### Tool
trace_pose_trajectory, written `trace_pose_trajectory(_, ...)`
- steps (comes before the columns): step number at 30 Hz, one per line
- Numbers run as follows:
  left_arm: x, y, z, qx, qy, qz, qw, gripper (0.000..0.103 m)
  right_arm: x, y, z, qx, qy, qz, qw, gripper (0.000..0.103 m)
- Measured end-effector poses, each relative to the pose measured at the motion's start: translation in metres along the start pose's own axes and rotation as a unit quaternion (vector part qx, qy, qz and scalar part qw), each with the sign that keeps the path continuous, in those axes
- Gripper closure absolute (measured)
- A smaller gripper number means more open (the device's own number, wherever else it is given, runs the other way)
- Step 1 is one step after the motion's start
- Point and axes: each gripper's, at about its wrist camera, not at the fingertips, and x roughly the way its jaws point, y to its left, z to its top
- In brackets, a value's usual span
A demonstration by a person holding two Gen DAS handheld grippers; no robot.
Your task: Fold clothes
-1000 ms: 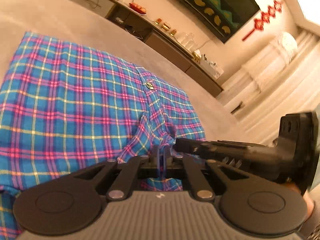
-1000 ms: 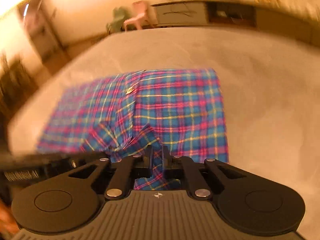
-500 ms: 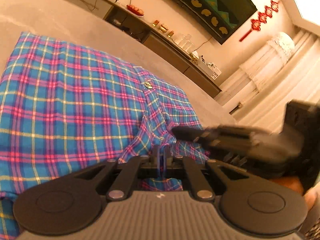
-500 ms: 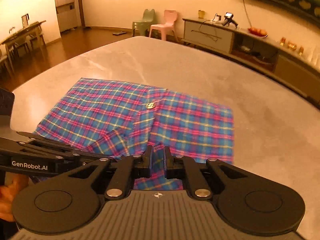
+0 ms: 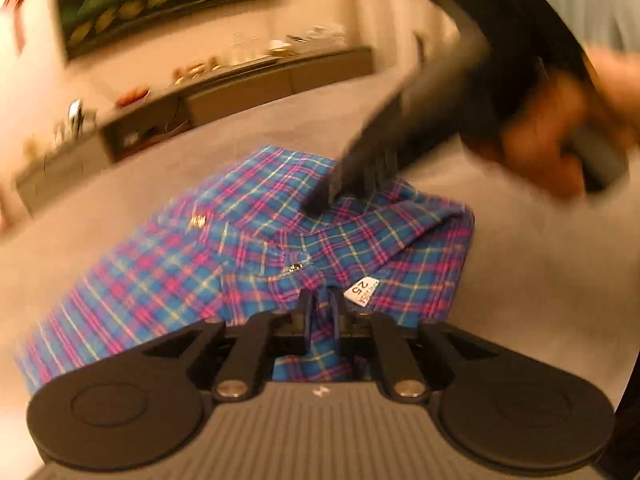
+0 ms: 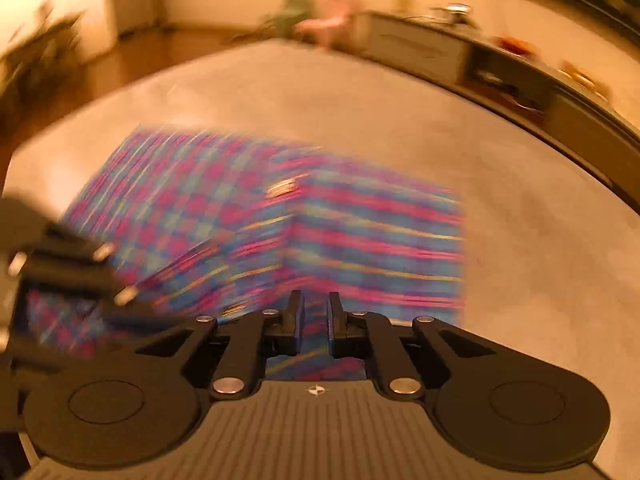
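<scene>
left wrist: rides just behind the left gripper (image 5: 320,308), looks forward along its fingers, close and low over the plaid garment (image 5: 224,248), sideboard (image 5: 224,92) beyond | right wrist: same mount on the right gripper (image 6: 314,316), low, blurred | shared: garment, grey table (image 6: 360,112), sideboard, each other's gripper

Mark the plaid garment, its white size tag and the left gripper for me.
plaid garment (image 5: 168,276): left wrist view, on the flat checked panel.
white size tag (image 5: 362,291): left wrist view, on the label's printed face.
left gripper (image 5: 321,306): left wrist view, between the fingertips, shut on the fabric.
</scene>
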Motion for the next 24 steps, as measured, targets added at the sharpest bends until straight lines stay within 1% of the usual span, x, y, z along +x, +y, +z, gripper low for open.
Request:
trace_pose_trajectory(1, -0.005, -0.006, -0.001, 0.025, 0.002, 0.010, 0.9996, 0.090, -0.010, -0.012, -0.002, 0.027, -0.014, 0.006, 1.000, 0.093)
trace_pose_trajectory(2, -0.011, -0.011, -0.001, 0.041, 0.000, 0.008, 0.9991, 0.088, -0.019, -0.021, -0.005, 0.048, -0.027, 0.020, 0.998, 0.093)
trace_pose_trajectory(3, -0.017, -0.017, -0.005, 0.059, 0.004, -0.004, 0.9983, 0.086, -0.027, -0.029, -0.007, 0.065, -0.038, 0.033, 0.997, 0.093)
trace_pose_trajectory(4, -0.023, -0.023, -0.009, 0.076, 0.007, -0.016, 0.9969, 0.081, -0.031, -0.032, -0.010, 0.069, -0.040, 0.047, 0.996, 0.093)
trace_pose_trajectory(5, -0.028, -0.029, -0.013, 0.092, 0.011, -0.027, 0.9953, 0.079, -0.034, -0.034, -0.014, 0.069, -0.039, 0.060, 0.995, 0.093)
trace_pose_trajectory(7, -0.028, -0.034, -0.020, 0.100, 0.024, -0.035, 0.9940, 0.079, -0.029, -0.031, -0.026, 0.044, -0.011, 0.073, 0.996, 0.093)
trace_pose_trajectory(8, -0.028, -0.036, -0.023, 0.104, 0.031, -0.040, 0.9933, 0.078, -0.023, -0.026, -0.032, 0.020, 0.011, 0.063, 0.998, 0.093)
trace_pose_trajectory(9, -0.029, -0.038, -0.026, 0.108, 0.036, -0.043, 0.9925, 0.080, -0.017, -0.021, -0.038, -0.003, 0.024, 0.054, 0.998, 0.092)
trace_pose_trajectory(10, -0.031, -0.039, -0.028, 0.114, 0.033, -0.042, 0.9920, 0.080, -0.019, -0.017, -0.041, -0.021, 0.011, 0.047, 0.999, 0.091)
trace_pose_trajectory(12, -0.032, -0.039, -0.032, 0.126, 0.032, -0.038, 0.9908, 0.081, -0.021, -0.018, -0.042, -0.011, 0.015, 0.040, 0.999, 0.091)
trace_pose_trajectory(13, -0.029, -0.036, -0.032, 0.131, 0.038, -0.030, 0.9902, 0.082, -0.022, -0.018, -0.043, -0.012, 0.014, 0.033, 0.999, 0.091)
trace_pose_trajectory(14, -0.025, -0.032, -0.032, 0.141, 0.041, -0.018, 0.9890, 0.082, -0.023, -0.016, -0.044, -0.016, 0.015, 0.028, 0.999, 0.091)
trace_pose_trajectory(15, -0.019, -0.028, -0.033, 0.159, 0.042, 0.005, 0.9864, 0.082, -0.024, -0.013, -0.044, -0.018, 0.020, 0.025, 0.999, 0.091)
trace_pose_trajectory(16, -0.007, -0.022, -0.032, 0.179, 0.051, 0.050, 0.9812, 0.082, -0.027, -0.009, -0.045, -0.017, 0.028, 0.026, 0.999, 0.091)
trace_pose_trajectory(17, 0.004, -0.011, -0.033, 0.186, 0.069, 0.105, 0.9745, 0.085, -0.031, -0.002, -0.047, -0.017, 0.037, 0.038, 0.998, 0.090)
trace_pose_trajectory(18, 0.013, 0.000, -0.034, 0.190, 0.085, 0.155, 0.9658, 0.091, -0.035, 0.006, -0.050, -0.012, 0.047, 0.073, 0.996, 0.087)
trace_pose_trajectory(19, 0.011, 0.012, -0.033, 0.170, 0.085, 0.165, 0.9677, 0.099, -0.042, 0.014, -0.053, -0.008, 0.050, 0.123, 0.991, 0.088)
trace_pose_trajectory(20, 0.007, 0.024, -0.032, 0.148, 0.083, 0.172, 0.9704, 0.095, -0.051, 0.023, -0.056, -0.017, 0.043, 0.163, 0.986, 0.088)
trace_pose_trajectory(21, -0.009, 0.035, -0.028, 0.103, 0.063, 0.141, 0.9826, 0.093, -0.060, 0.030, -0.057, -0.023, 0.034, 0.193, 0.980, 0.087)
trace_pose_trajectory(22, -0.024, 0.044, -0.025, 0.060, 0.043, 0.112, 0.9909, 0.089, -0.066, 0.028, -0.056, -0.017, 0.018, 0.185, 0.982, 0.087)
trace_pose_trajectory(23, -0.026, 0.043, -0.023, 0.047, 0.035, 0.099, 0.9933, 0.089, -0.072, 0.025, -0.054, -0.011, 0.003, 0.174, 0.985, 0.087)
trace_pose_trajectory(24, -0.029, 0.042, -0.021, 0.033, 0.027, 0.086, 0.9953, 0.089, -0.075, 0.017, -0.052, 0.000, -0.013, 0.150, 0.989, 0.085)
